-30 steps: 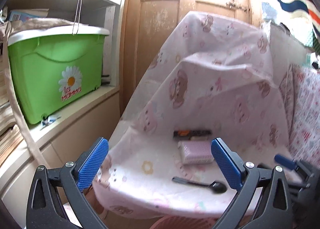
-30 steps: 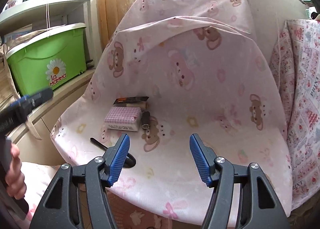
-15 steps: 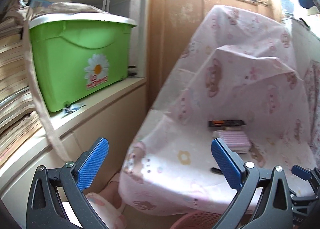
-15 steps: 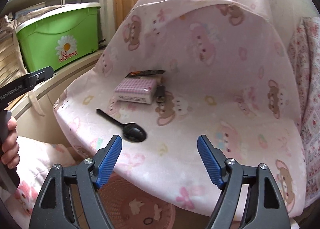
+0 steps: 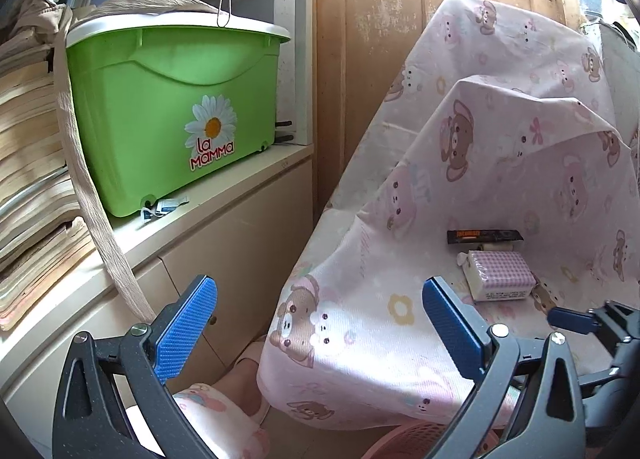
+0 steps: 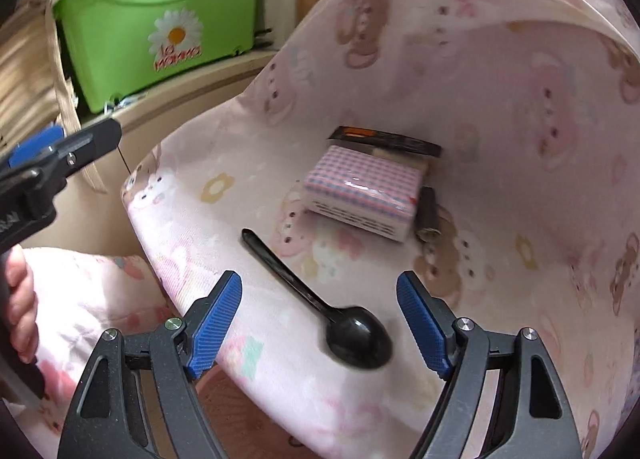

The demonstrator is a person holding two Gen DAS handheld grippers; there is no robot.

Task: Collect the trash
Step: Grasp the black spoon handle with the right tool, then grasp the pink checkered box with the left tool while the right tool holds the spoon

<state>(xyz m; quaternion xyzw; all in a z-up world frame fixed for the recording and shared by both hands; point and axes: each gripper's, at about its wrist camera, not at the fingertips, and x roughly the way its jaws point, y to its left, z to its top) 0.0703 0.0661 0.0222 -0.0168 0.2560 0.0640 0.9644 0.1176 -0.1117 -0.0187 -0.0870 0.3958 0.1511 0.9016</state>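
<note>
A black plastic spoon (image 6: pixel 320 299) lies near the front edge of a chair seat draped in pink bear-print cloth (image 6: pixel 500 99). My right gripper (image 6: pixel 319 277) hovers open just above it, with the handle between the blue fingers and no pad touching. Behind the spoon sit a pink checked tissue pack (image 6: pixel 364 191), a dark wrapper (image 6: pixel 384 141) and a small dark cylinder (image 6: pixel 426 215). My left gripper (image 5: pixel 319 283) is open and empty, off the seat's left front corner. The tissue pack (image 5: pixel 500 275) and wrapper (image 5: pixel 484 235) also show there.
A pink basket (image 6: pixel 240 399) stands on the floor under the seat's front edge. To the left, a green lidded box (image 5: pixel 172 119) sits on a shelf beside stacked papers (image 5: pixel 28 179). A wooden door (image 5: pixel 380 59) is behind the chair. A slippered foot (image 5: pixel 240 379) is beside the chair.
My right gripper dropped toward the seat and closed in on the spoon, its jaws spreading wider. The left gripper swung left and slightly down, still open.
</note>
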